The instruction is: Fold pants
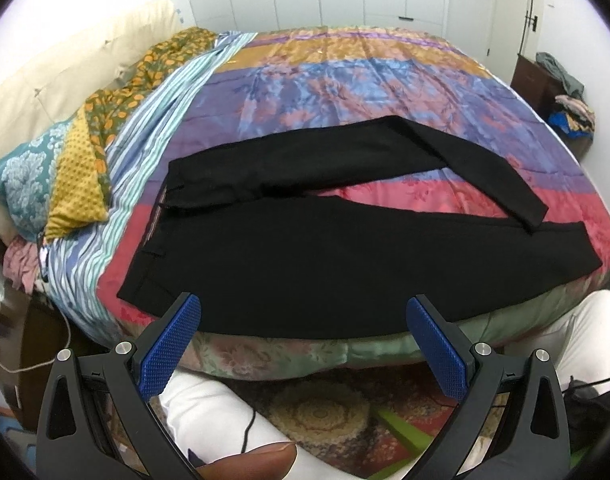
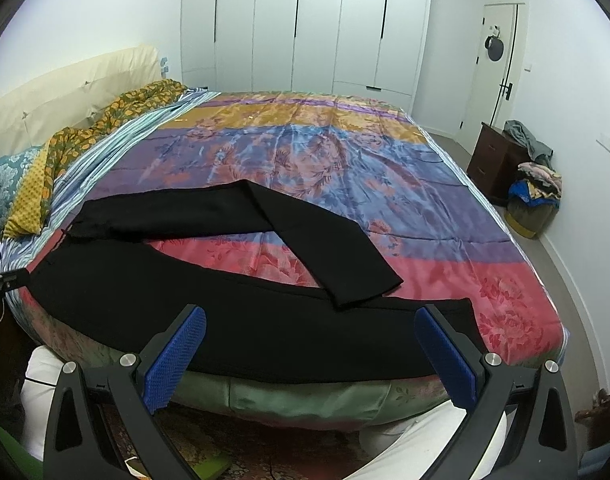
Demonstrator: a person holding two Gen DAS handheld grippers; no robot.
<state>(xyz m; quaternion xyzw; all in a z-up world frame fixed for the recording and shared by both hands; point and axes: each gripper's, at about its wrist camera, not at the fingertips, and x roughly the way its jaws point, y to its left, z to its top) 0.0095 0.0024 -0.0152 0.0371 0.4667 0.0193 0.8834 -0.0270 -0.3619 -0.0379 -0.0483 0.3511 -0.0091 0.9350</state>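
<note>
Black pants (image 1: 325, 264) (image 2: 233, 320) lie spread on the colourful bedspread (image 1: 345, 80) (image 2: 305, 152), waistband to the left, legs running right. The near leg lies straight along the bed's front edge. The far leg bends back and its hem rests across the near leg's end. My left gripper (image 1: 303, 320) hovers open at the bed's near edge, over the near leg's thigh part, holding nothing. My right gripper (image 2: 311, 332) is open too, just short of the near leg's lower part, with nothing between its blue pads (image 2: 177, 356).
Pillows (image 1: 37, 168) and a floral blanket (image 1: 145, 72) pile at the bed's left by a cream headboard (image 2: 65, 100). The person's white-clad legs (image 1: 213, 412) stand against the bed front. A dark nightstand (image 2: 493, 160) and clothes heap (image 2: 537, 192) sit by the right wall.
</note>
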